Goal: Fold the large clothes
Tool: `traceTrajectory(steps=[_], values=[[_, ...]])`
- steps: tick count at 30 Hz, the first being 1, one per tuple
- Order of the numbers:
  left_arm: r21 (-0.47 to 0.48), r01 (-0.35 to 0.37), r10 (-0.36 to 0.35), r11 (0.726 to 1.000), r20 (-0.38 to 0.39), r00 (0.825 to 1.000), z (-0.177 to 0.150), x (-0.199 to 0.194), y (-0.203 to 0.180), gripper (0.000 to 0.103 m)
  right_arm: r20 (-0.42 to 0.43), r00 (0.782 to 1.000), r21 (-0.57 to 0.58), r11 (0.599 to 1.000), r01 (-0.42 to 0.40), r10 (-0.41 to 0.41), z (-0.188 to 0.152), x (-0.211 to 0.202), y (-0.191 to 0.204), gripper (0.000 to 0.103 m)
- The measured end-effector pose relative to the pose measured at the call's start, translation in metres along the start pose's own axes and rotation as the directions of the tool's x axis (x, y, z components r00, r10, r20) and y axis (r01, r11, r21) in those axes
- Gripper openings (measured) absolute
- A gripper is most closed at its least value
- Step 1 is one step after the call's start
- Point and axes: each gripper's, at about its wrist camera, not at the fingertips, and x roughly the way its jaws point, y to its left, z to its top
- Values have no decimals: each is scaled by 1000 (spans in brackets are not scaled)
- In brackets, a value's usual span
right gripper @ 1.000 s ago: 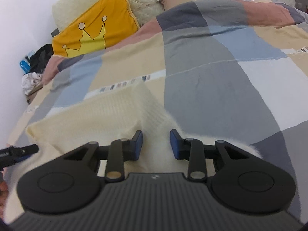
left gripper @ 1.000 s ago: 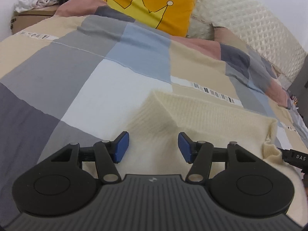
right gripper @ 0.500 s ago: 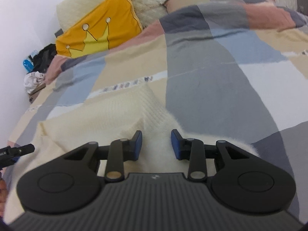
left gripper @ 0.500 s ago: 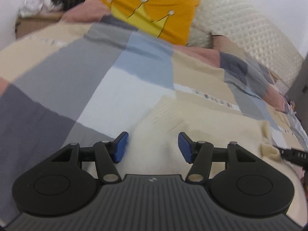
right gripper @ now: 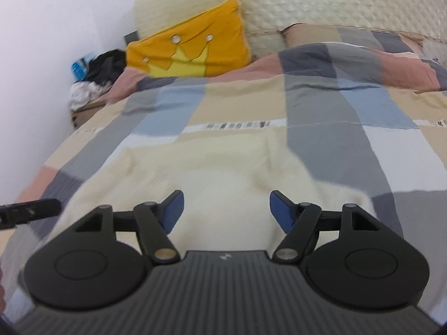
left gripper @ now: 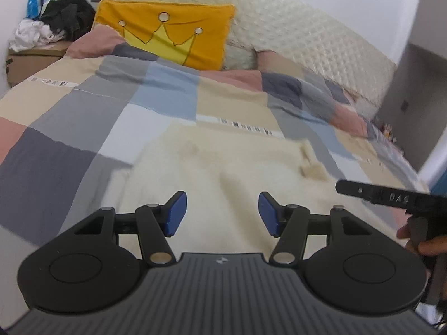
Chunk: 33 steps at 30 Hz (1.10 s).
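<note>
A cream knitted garment (left gripper: 223, 162) (right gripper: 212, 167) lies folded flat on the patchwork bed cover (left gripper: 83, 117) (right gripper: 335, 128). My left gripper (left gripper: 222, 213) hovers above its near part, open, with nothing between the blue pads. My right gripper (right gripper: 226, 212) also hangs over the garment; its jaws are opening and nothing is between them. The tip of the right gripper shows at the right edge of the left wrist view, held by a hand (left gripper: 427, 245). The tip of the left gripper juts in at the left of the right wrist view.
An orange crown cushion (left gripper: 170, 33) (right gripper: 190, 55) leans on the quilted cream headboard (left gripper: 307, 44) (right gripper: 321, 2). A cardboard box (left gripper: 30, 64) with a pile of dark and white clothes (left gripper: 53, 25) stands beside the bed at the far left. White walls behind.
Both grippers have drawn back and risen from the garment, so more of the bed shows. The right gripper's jaws have spread much wider. The left jaws kept their gap.
</note>
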Motion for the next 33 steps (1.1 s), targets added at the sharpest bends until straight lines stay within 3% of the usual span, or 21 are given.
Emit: traceTrajectory(steps=[5, 7, 12, 16, 20, 27, 33], values=[[44, -25, 26, 999, -17, 1000, -32, -17, -14, 63, -24, 1000, 11, 1000, 13, -13, -28, -33, 10, 70], [72, -67, 68, 995, -13, 998, -40, -19, -17, 63, -39, 999, 13, 1000, 14, -14, -38, -40, 12, 70], [75, -86, 93, 993, -93, 991, -63, -7, -10, 64, -113, 993, -5, 999, 44, -44, -55, -26, 11, 70], [108, -100, 111, 989, -97, 989, -72, -6, -12, 64, -107, 993, 3, 998, 55, -54, -66, -19, 10, 71], [72, -82, 91, 994, -119, 989, -73, 0, -4, 64, -92, 994, -27, 998, 61, -63, -75, -19, 12, 71], [73, -96, 101, 993, -76, 992, -69, -9, -10, 64, -82, 995, 17, 998, 52, -51, -72, -25, 10, 72], [-28, -62, 61, 998, -14, 998, -69, -48, -13, 65, -32, 997, 154, 985, 78, -74, -68, -57, 0, 72]])
